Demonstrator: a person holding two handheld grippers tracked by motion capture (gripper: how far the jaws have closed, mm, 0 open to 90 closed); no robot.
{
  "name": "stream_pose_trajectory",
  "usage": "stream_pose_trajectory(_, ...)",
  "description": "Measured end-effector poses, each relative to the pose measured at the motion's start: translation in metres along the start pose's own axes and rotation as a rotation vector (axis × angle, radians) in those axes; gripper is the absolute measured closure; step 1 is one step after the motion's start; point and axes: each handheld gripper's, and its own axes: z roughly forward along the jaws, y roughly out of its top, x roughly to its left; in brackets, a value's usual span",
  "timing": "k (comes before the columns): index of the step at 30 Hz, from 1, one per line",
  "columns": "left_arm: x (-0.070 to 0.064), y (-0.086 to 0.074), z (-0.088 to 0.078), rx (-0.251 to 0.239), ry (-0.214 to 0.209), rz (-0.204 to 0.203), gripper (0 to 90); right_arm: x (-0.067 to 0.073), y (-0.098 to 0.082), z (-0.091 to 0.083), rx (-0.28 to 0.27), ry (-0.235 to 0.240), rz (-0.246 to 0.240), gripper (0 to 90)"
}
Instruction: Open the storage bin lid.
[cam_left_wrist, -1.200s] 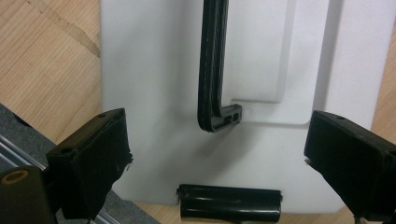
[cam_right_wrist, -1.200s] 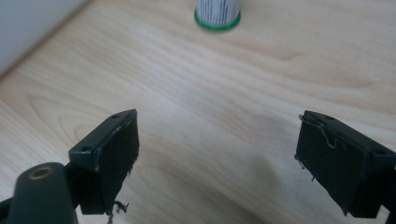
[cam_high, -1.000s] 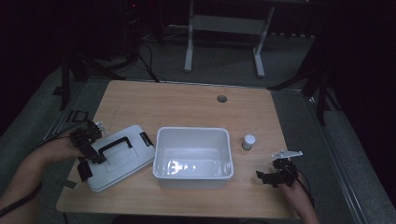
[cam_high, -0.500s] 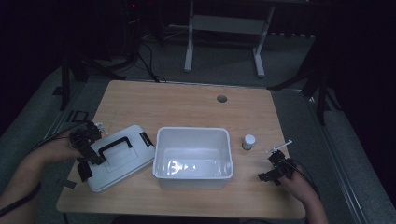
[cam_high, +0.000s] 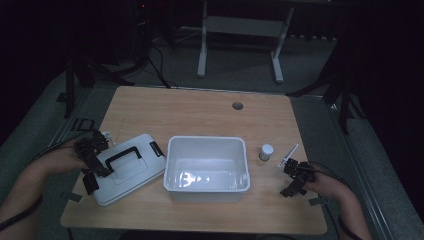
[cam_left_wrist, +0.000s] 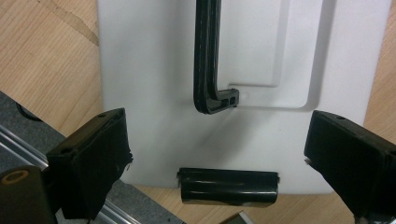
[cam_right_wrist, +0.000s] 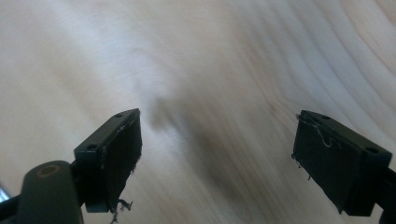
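Observation:
A white lid (cam_high: 127, 167) with a black handle (cam_high: 121, 154) lies flat on the table left of an open white bin (cam_high: 207, 163). My left gripper (cam_high: 92, 165) hovers over the lid's left end, open, its jaws wide apart above the lid (cam_left_wrist: 243, 70). The handle's end (cam_left_wrist: 212, 88) and a black latch (cam_left_wrist: 228, 185) lie between them. A small white jar (cam_high: 266, 152) stands right of the bin. My right gripper (cam_high: 291, 179) is low over bare wood near the table's right front. It is open (cam_right_wrist: 217, 158) with nothing between the jaws.
The wooden table (cam_high: 200, 112) has a round cable hole (cam_high: 237, 106) near its far edge. A metal stand (cam_high: 240, 30) and cables are on the floor behind the table. The table's left edge (cam_left_wrist: 28, 135) lies just beside the lid.
My right gripper has dropped lower and shifted slightly toward the table's front right edge. The left gripper and lid stay where they were.

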Motion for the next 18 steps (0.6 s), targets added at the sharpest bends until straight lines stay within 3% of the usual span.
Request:
stream_pose_trajectory(2,0.000,0.000,0.000,0.001,-0.001,-0.001,6.2,0.000,0.001,-0.001,0.003,0.017,-0.021,15.3)
stream_pose_trajectory(3,0.000,0.000,0.000,0.004,-0.004,0.001,6.2,-0.001,0.004,-0.004,0.000,0.019,-0.076,16.2)
stream_pose_trajectory(5,0.000,0.000,0.001,0.006,-0.007,0.000,6.2,-0.001,0.006,-0.005,0.001,0.011,-0.100,19.9)
stream_pose_trajectory(6,0.000,0.000,0.001,0.008,-0.010,-0.001,6.2,-0.004,0.008,-0.009,0.011,0.000,-0.138,21.6)
stream_pose_trajectory(7,0.000,-0.001,0.001,0.010,-0.009,0.000,6.2,-0.004,0.008,-0.009,0.011,0.000,-0.138,21.6)
stream_pose_trajectory(8,0.000,-0.001,0.002,0.011,-0.008,-0.001,6.2,-0.005,0.010,-0.011,0.014,-0.016,-0.172,21.4)
stream_pose_trajectory(11,0.001,-0.002,0.002,0.014,-0.010,-0.003,6.2,-0.008,0.014,-0.015,0.022,-0.030,-0.212,20.5)
stream_pose_trajectory(13,0.001,-0.002,0.003,0.015,-0.009,-0.003,6.2,-0.009,0.016,-0.016,0.029,-0.034,-0.214,19.0)
stream_pose_trajectory(15,0.001,-0.002,0.003,0.016,-0.009,-0.004,6.2,-0.011,0.023,-0.019,0.032,-0.070,-0.186,15.4)
stream_pose_trajectory(18,0.001,-0.003,0.003,0.015,-0.010,-0.003,6.2,-0.011,0.030,-0.022,0.067,-0.031,-0.143,12.7)
